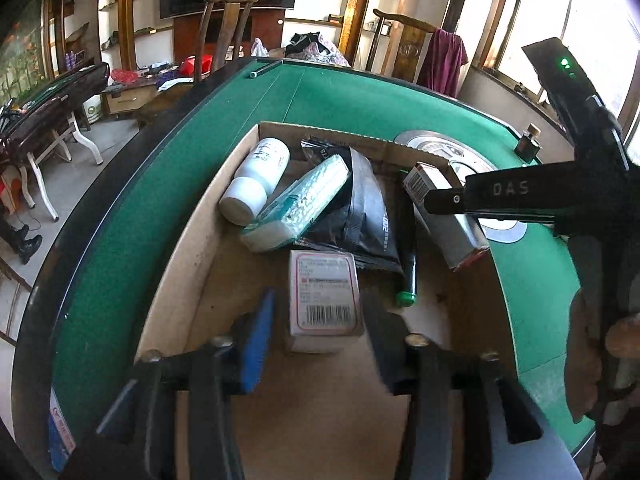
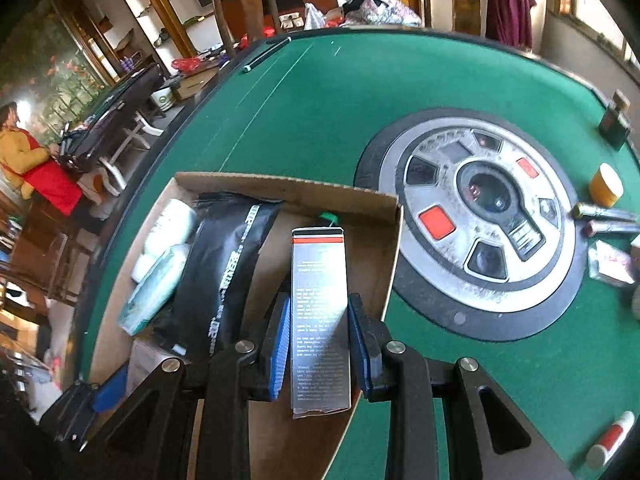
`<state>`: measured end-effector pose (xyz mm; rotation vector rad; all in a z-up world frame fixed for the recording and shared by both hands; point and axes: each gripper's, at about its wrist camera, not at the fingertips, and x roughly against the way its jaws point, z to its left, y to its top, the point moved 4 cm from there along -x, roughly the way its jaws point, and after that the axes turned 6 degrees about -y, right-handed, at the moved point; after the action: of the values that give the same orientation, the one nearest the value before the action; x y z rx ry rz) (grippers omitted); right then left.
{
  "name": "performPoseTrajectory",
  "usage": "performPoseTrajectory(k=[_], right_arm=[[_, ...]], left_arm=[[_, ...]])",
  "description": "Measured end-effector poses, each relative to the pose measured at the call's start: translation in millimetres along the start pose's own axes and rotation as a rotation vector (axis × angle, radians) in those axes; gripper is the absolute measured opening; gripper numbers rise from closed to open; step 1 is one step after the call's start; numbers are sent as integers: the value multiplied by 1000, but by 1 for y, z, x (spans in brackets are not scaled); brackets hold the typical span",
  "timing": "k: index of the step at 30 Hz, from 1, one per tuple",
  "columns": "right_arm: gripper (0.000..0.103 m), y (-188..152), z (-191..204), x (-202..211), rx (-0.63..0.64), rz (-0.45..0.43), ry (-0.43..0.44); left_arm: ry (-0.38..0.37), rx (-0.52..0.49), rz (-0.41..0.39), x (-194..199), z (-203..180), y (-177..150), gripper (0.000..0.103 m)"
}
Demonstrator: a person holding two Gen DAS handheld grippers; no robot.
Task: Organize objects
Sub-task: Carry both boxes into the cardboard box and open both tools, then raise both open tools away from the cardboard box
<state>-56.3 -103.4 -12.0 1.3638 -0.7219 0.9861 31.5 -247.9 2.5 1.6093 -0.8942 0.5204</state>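
Observation:
An open cardboard box [image 1: 188, 248] sits on the green table [image 1: 340, 96]. It holds a white bottle [image 1: 256, 176], a teal pack [image 1: 300, 208], a black pouch [image 1: 368, 216] and a dark green tube [image 1: 406, 248]. A small white barcode box [image 1: 324, 300] rests on the carton floor between the jaws of my left gripper [image 1: 320, 304]. The jaws stand open, with a gap beside each pad. My right gripper [image 2: 320, 304] is shut on a tall silver box [image 2: 320, 280] with a black and orange end. It hangs tilted over the carton's right side [image 2: 392, 248].
The table's round metal centre panel [image 2: 480, 216] lies right of the carton. Past it are an amber jar [image 2: 606, 184], a dark bottle [image 2: 616, 124], two tubes [image 2: 604, 212] and a red-and-white tube [image 2: 612, 436]. A thin rod [image 2: 266, 54] lies at the far edge. A person [image 2: 24, 160] stands far left.

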Motion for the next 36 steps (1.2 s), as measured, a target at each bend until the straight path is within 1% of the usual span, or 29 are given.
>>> performPoseTrajectory(k=[1,2,3,4,5,6,7,8,9,10,12,14,17,20,21,23,24,25,27,29,31,32,33,35,36], right_arm=[[35,0,-1,0,1,0,-1],[39,0,-2,1,-2,-1,10],[48,0,-4,4,-13,-8,33],[54,0,-6,8,-25,-21,53],[56,1,-6,10,-32,-30,63],[61,1,-10,19,-43,-51,78],[69,0,-13,26,-46,-66,77],[74,-1,-15,33,-45,-84,72],[81,-2,-21,45,-42,-115,68],[83,-4,-25,53,-41,-134,66],[83,-8,-35,71,-35,-169,69],[83,-12,-50,99,-35,-201,79],[83,-9,-69,140,-27,-247,83],[87,-3,-92,204,14,-320,50],[89,-1,-96,217,25,-333,37],[90,5,-109,259,62,-373,-13],[90,8,-115,277,75,-389,-34],[91,14,-124,306,87,-420,-70],[94,27,-134,348,115,-466,-157],[94,36,-142,379,146,-491,-236],[94,43,-154,426,144,-542,-303],[95,45,-158,439,144,-559,-332],[96,49,-166,460,144,-588,-422],[96,51,-174,479,153,-610,-537],[96,50,-180,488,166,-619,-619]], left_arm=[[-4,0,-7,2,0,1,58],[-8,-5,-18,4,-1,2,60],[-7,-9,-27,6,-1,3,65],[-5,-12,-37,8,-1,3,68],[-8,-10,-48,11,-2,3,69],[-16,-6,-58,15,-2,3,69],[-28,-1,-71,18,-2,3,70],[-44,2,-86,23,-3,3,71],[-61,2,-101,27,-4,1,76],[-68,2,-111,28,-6,0,80],[-62,1,-111,28,-11,-4,80],[-47,14,-98,24,-16,-8,80],[-56,54,-165,41,-24,-7,80],[-70,77,-235,77,-36,4,80],[-85,83,-254,90,-43,10,80],[-149,92,-300,124,-60,23,81],[-182,93,-326,140,-69,29,84],[-207,90,-360,159,-78,36,86],[-217,68,-430,194,-96,53,88],[-233,29,-495,227,-117,70,88],[-229,-1,-558,253,-133,87,88],[-211,-10,-589,264,-140,95,88],[-194,-25,-606,271,-147,102,88],[-162,-75,-622,278,-164,116,88],[-147,-94,-623,277,-170,120,88]])
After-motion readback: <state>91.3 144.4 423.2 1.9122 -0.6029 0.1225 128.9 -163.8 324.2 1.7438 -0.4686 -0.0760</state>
